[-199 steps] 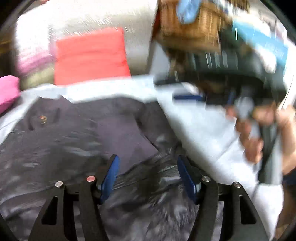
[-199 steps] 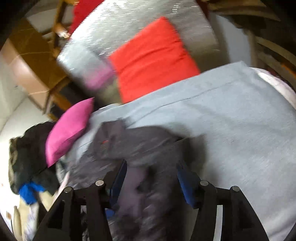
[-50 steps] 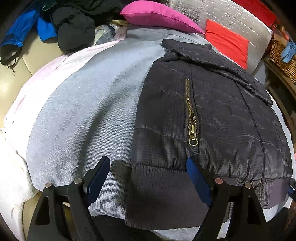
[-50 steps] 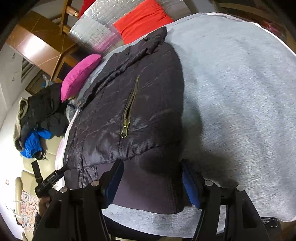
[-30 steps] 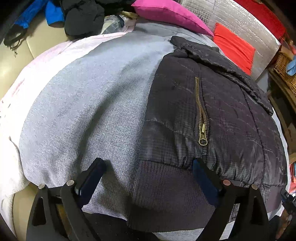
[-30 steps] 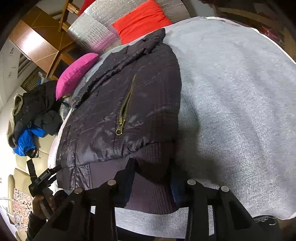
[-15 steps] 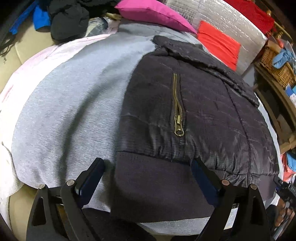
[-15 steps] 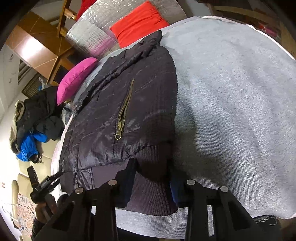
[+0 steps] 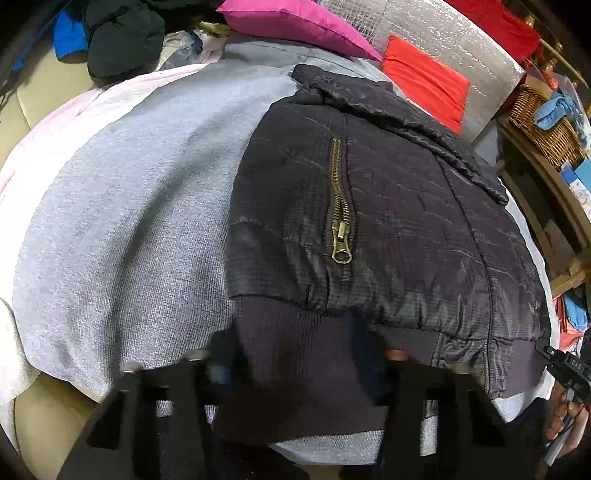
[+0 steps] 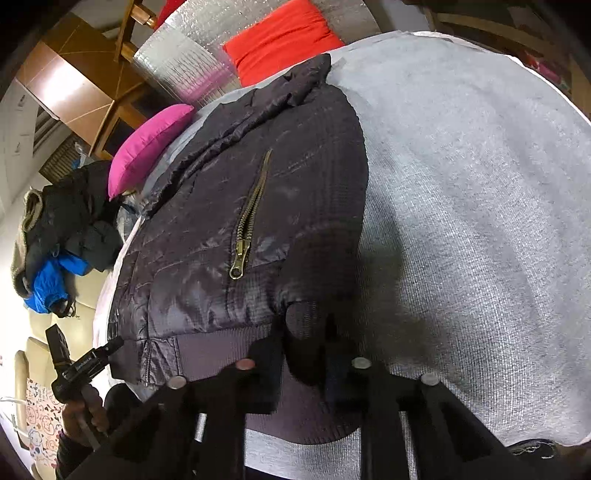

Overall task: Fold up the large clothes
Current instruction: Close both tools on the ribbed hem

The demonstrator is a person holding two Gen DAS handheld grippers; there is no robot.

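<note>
- Left wrist view: a magenta cushion (image 9: 295,22) and an orange-red cushion (image 9: 424,85) lie at the far end of the grey knitted blanket (image 9: 129,221), with a silver quilted pad (image 9: 443,44) behind them.
- A heap of black and blue clothes (image 9: 118,40) sits at the far left, off the blanket; a wicker basket (image 9: 543,125) stands on wooden shelving at the right.
- Nothing lies on top of the dark quilted zip-front jacket (image 9: 388,221); it is spread flat on the blanket, collar away from the cameras, ribbed hem (image 9: 295,354) nearest, brass zipper pull (image 9: 341,247) just above the hem.
- The left gripper (image 9: 291,354) sits at the jacket's left hem corner. Its jaws have just been closing and now stand narrow with the ribbed hem between them; motion blur hides whether the pads press the cloth.
- Right wrist view: the right gripper (image 10: 306,350) is at the opposite hem corner, its jaws just drawn in and pinching a bunched fold of the ribbed hem.
- In that same view the left gripper shows at the lower left, held by a hand (image 10: 79,413), its tip against the jacket's edge.
</note>
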